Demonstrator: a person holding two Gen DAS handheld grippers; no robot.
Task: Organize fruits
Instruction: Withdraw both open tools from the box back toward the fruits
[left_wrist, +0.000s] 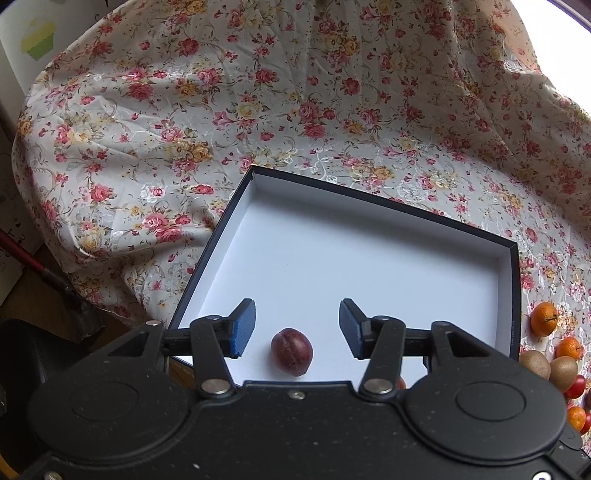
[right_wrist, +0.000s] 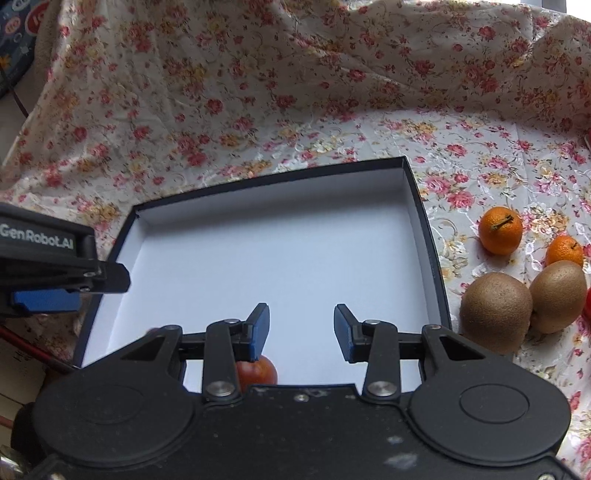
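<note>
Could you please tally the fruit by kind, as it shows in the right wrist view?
plum: 1
oranges: 2
kiwis: 2
red fruit, cut off at the right edge: 1
Total: 6

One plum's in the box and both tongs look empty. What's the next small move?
Probably swing the open right tongs rightward toward the nearer kiwi beside the box; only the plum lies inside.
</note>
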